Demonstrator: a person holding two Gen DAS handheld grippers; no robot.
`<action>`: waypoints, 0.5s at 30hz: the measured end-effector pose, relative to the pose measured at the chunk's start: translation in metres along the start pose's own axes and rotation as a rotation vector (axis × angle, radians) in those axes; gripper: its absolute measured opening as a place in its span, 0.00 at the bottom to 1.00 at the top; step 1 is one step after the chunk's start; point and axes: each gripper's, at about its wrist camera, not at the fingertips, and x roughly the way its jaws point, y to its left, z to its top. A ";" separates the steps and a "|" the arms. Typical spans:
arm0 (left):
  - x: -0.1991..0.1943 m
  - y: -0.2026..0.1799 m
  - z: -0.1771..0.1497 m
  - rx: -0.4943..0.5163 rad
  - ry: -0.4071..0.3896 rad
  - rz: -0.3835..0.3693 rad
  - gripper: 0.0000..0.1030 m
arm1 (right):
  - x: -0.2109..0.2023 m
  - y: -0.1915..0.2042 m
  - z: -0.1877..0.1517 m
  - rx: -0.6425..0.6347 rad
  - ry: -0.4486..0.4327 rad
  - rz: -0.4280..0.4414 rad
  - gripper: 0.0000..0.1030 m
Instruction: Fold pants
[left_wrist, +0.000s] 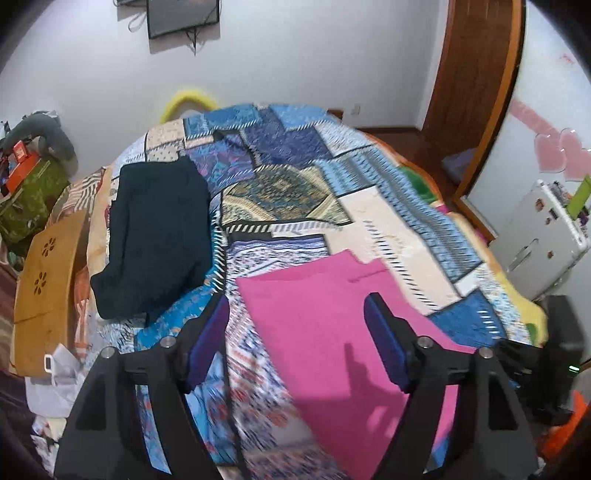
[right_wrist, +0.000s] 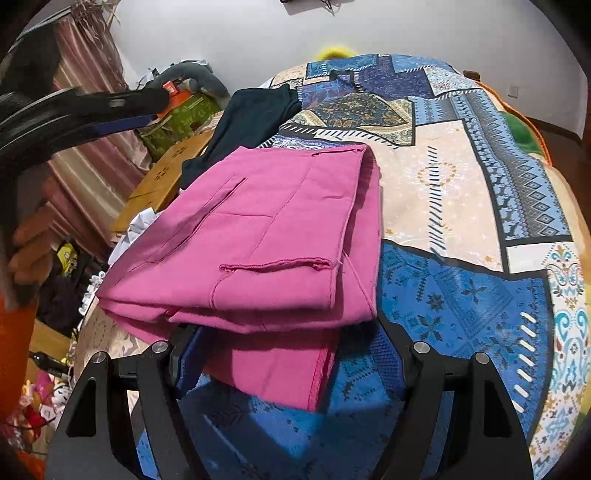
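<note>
The pink pants (right_wrist: 266, 236) lie folded in several layers on the patchwork bedspread (right_wrist: 461, 206); they also show in the left wrist view (left_wrist: 332, 314). My right gripper (right_wrist: 291, 332) is open, its jaws on either side of the near folded edge, which hangs between them. My left gripper (left_wrist: 297, 310) is open and empty above the bed, over the left edge of the pink pants; it also shows in the right wrist view (right_wrist: 122, 110), raised at the upper left.
A folded dark navy garment (left_wrist: 159, 236) lies on the bed to the far left of the pants. A wooden board (left_wrist: 44, 288) and clutter stand off the bed's left side. A white fridge (left_wrist: 539, 236) and a door are at the right.
</note>
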 end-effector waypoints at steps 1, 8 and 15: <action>0.011 0.004 0.005 0.003 0.021 0.005 0.74 | -0.002 -0.002 0.000 0.003 -0.003 -0.004 0.71; 0.084 0.018 0.027 0.018 0.145 0.019 0.81 | -0.019 -0.016 -0.001 0.031 -0.024 -0.050 0.71; 0.165 0.008 0.017 0.131 0.337 0.094 0.91 | -0.022 -0.032 -0.005 0.068 -0.021 -0.092 0.71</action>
